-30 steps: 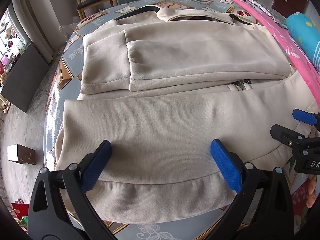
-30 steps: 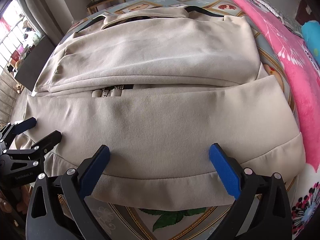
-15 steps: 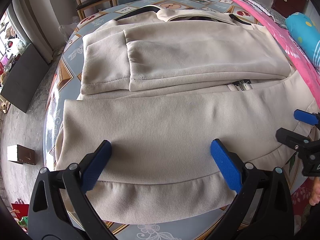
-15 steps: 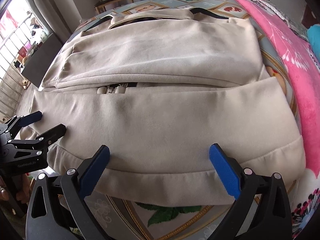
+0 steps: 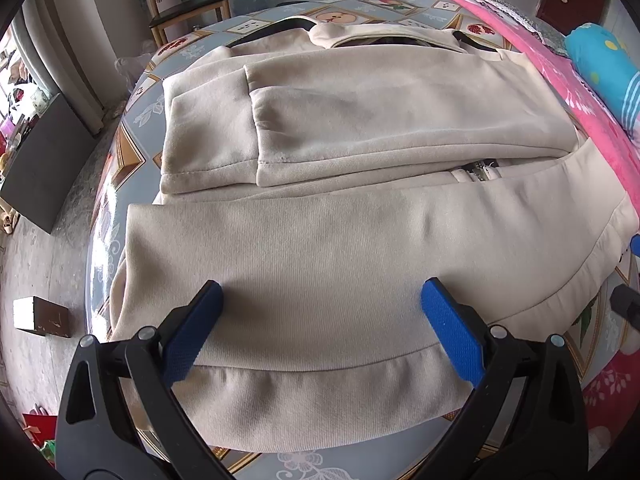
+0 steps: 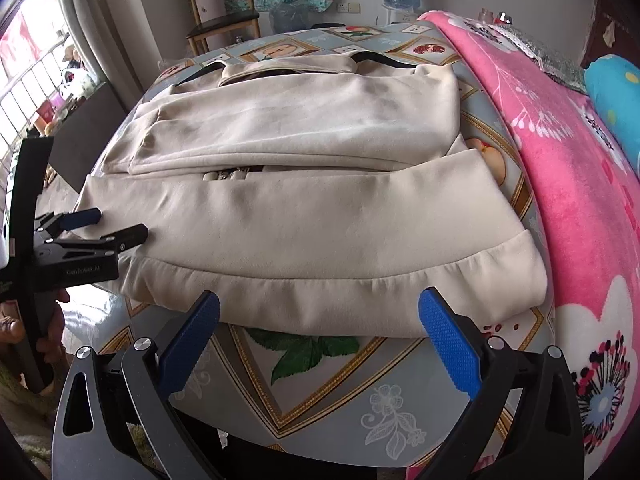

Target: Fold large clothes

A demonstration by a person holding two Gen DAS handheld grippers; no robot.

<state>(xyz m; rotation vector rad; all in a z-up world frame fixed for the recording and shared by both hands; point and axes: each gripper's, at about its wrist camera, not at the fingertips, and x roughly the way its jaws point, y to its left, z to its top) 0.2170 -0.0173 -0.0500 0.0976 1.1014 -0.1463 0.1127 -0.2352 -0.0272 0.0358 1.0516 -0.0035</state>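
Backing my right gripper (image 6: 319,336) off the hem, jaws wide and empty; a second ago its pads sat over the band, now patterned table (image 6: 320,392) shows between them. My left gripper (image 5: 320,320) stays low over the cream jacket (image 5: 340,240), spread open, holding nothing. The jacket lies flat on the table, sleeves crossed over its chest. I judge that fold settled, the bottom-up fold next. Both wrists level, pointing forward.

Jacket (image 6: 312,216) on table (image 6: 320,384), blanket (image 6: 572,184) to its right.
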